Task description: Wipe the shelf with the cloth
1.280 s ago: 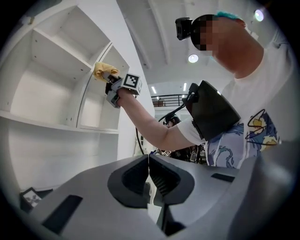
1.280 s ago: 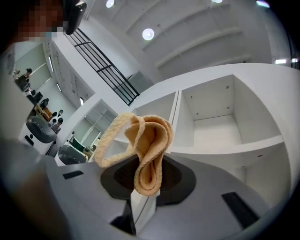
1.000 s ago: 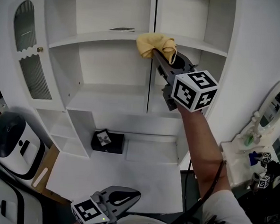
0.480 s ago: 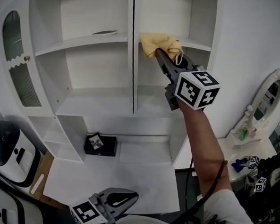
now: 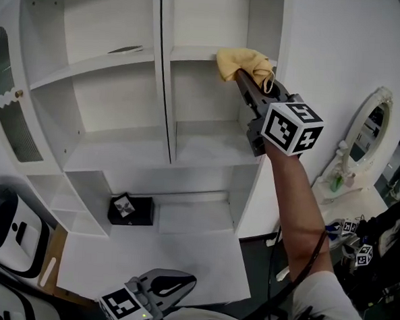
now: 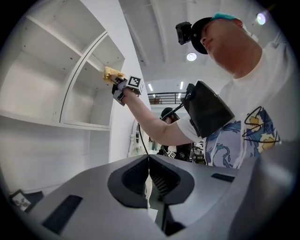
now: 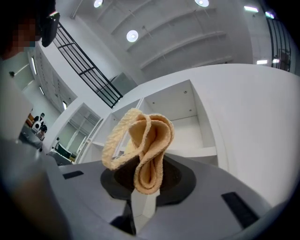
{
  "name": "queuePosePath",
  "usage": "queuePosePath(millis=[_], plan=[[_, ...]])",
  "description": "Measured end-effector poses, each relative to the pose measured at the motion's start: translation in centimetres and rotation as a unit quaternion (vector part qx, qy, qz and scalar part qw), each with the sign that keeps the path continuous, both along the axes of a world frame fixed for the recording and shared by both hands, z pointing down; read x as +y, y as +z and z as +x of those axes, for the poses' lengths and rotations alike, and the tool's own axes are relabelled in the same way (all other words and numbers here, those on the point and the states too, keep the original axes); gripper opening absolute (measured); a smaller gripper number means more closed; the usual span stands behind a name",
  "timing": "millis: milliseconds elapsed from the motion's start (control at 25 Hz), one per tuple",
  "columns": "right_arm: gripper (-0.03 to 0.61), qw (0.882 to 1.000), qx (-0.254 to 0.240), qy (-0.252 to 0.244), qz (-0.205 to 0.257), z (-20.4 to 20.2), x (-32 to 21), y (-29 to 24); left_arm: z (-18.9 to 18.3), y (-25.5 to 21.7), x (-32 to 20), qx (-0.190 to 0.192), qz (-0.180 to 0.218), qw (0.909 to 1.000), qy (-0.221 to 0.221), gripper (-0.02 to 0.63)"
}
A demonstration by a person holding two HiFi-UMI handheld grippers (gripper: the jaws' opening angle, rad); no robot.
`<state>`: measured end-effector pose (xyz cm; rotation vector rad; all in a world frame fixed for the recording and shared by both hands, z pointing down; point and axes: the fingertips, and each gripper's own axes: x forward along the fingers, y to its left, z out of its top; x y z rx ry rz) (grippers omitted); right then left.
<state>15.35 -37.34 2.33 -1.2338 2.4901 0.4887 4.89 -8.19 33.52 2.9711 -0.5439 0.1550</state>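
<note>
Right gripper (image 5: 240, 76) is clamped on the bunched yellow cloth (image 5: 243, 60), held at the front edge of the upper right shelf (image 5: 193, 53). Risk judged: only a fold is pinched, so drag could pull it free. Right arm is raised, stretched forward; left gripper (image 5: 168, 286) is held low, jaws together, nothing gripped

The shelf unit (image 5: 165, 86) is split by an upright divider into a left and a right bay. The cloth (image 5: 243, 62) sits at the front edge of the upper right shelf (image 5: 193, 53), toward its right end, between the fingers of the right gripper (image 5: 240, 76), which reaches up from below. A thin flat thing (image 5: 125, 49) lies on the upper left shelf (image 5: 84, 64). A small box (image 5: 131, 210) sits on the bottom ledge (image 5: 196, 216) — at its left end, under the left bay. The left gripper (image 5: 187, 281) is low, well before the unit. A mirror (image 5: 367, 132) stands to the unit's right.
</note>
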Motion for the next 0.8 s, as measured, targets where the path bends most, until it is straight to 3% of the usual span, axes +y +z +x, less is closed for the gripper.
queuePosePath(millis=[440, 800], plan=[[0.086, 0.997, -0.018, 0.079, -0.003, 9.3, 0.2, -0.1, 2.2, 0.7, 0.2, -0.007, -0.006, 0.9995, 0.031, 0.015], [0.086, 0.993, -0.002, 0.118, 0.004, 12.3, 0.2, -0.2, 3.3, 0.7, -0.1, -0.007, -0.010, 0.9990, 0.044, 0.014]])
